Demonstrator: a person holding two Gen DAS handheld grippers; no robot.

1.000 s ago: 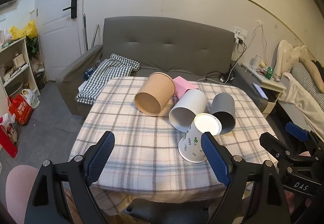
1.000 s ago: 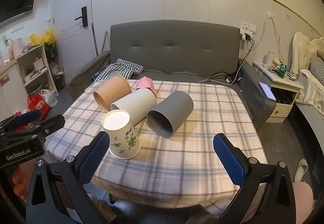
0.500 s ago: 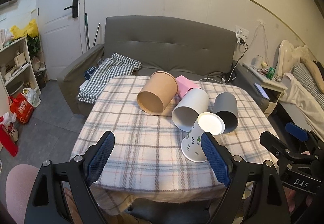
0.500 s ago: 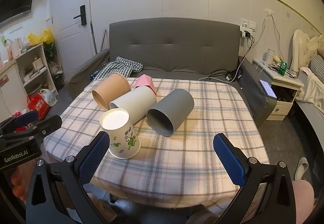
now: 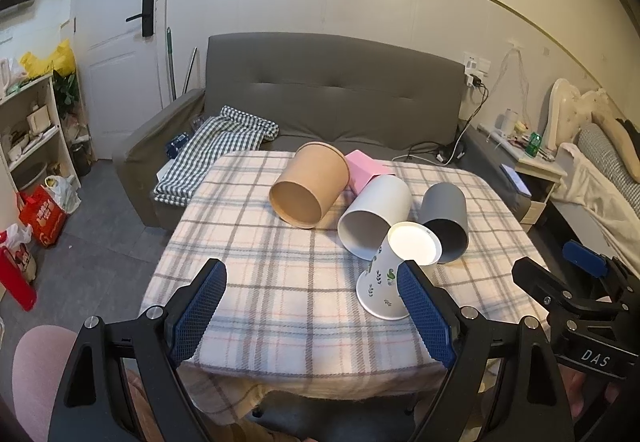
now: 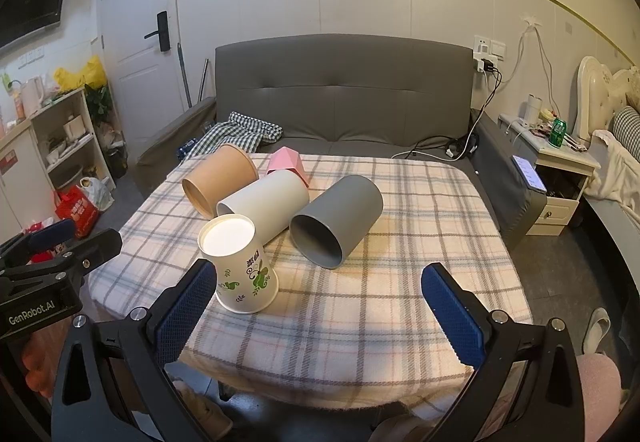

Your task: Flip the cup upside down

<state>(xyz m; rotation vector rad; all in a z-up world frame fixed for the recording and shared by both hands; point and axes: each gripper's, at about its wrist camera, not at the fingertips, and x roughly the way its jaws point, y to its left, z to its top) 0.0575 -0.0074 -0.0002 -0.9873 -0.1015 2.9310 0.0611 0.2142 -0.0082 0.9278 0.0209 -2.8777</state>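
A white paper cup with green leaf print (image 5: 386, 276) (image 6: 242, 272) stands upside down on the checked tablecloth near the table's front edge, base up. Behind it lie a white cup (image 5: 374, 216) (image 6: 264, 202), a grey cup (image 5: 446, 216) (image 6: 336, 220) and a brown paper tub (image 5: 308, 184) (image 6: 218, 178), all on their sides. My left gripper (image 5: 312, 312) is open and empty, its right finger close beside the printed cup. My right gripper (image 6: 320, 312) is open and empty, its left finger just in front of that cup.
A pink box (image 5: 366, 170) (image 6: 286, 164) lies behind the cups. The table (image 5: 240, 242) (image 6: 420, 242) stands before a grey sofa (image 5: 332, 94). A shelf unit (image 5: 28, 134) is at the left, a nightstand (image 6: 560, 166) and bed at the right.
Both grippers have drawn back and risen slightly from the table, so the cups look a little farther off. The cups have not moved.
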